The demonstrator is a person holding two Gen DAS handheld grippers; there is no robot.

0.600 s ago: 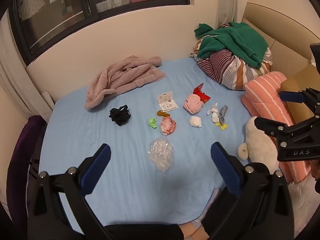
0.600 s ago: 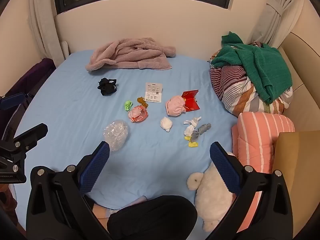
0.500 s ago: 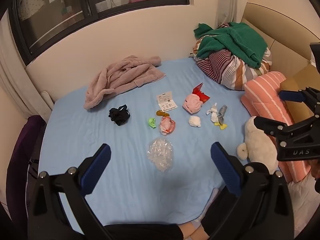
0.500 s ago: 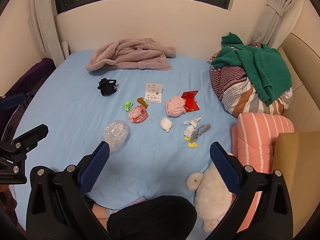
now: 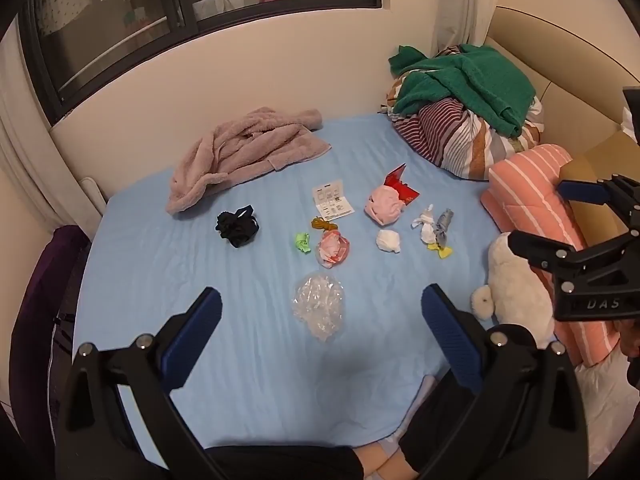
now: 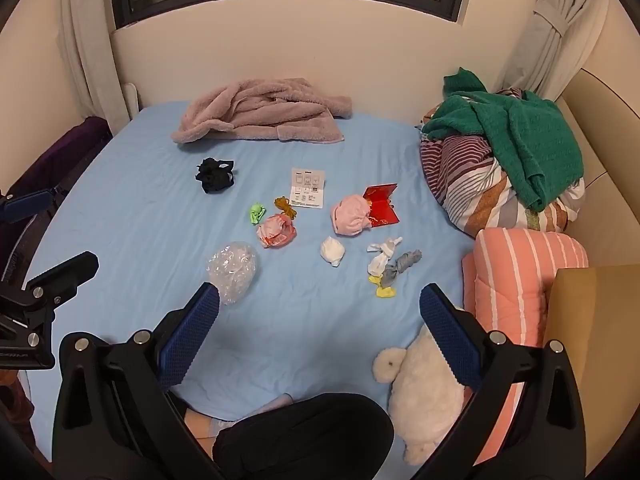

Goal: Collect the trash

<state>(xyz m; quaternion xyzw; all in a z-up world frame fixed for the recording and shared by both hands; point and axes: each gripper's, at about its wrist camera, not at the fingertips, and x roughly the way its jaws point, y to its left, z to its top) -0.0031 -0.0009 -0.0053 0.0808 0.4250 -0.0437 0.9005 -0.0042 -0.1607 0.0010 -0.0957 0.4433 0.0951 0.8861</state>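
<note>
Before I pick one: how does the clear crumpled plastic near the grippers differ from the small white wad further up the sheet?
The clear plastic wad is see-through and crinkly; the white wad is opaque and looks like soft tissue. The clear plastic wad is plainly the bigger. It lies nearest the open left gripper, while the white wad sits further up, beside the knotted white and grey scraps. Both are crumpled, loose on the blue sheet, and untouched.
</note>
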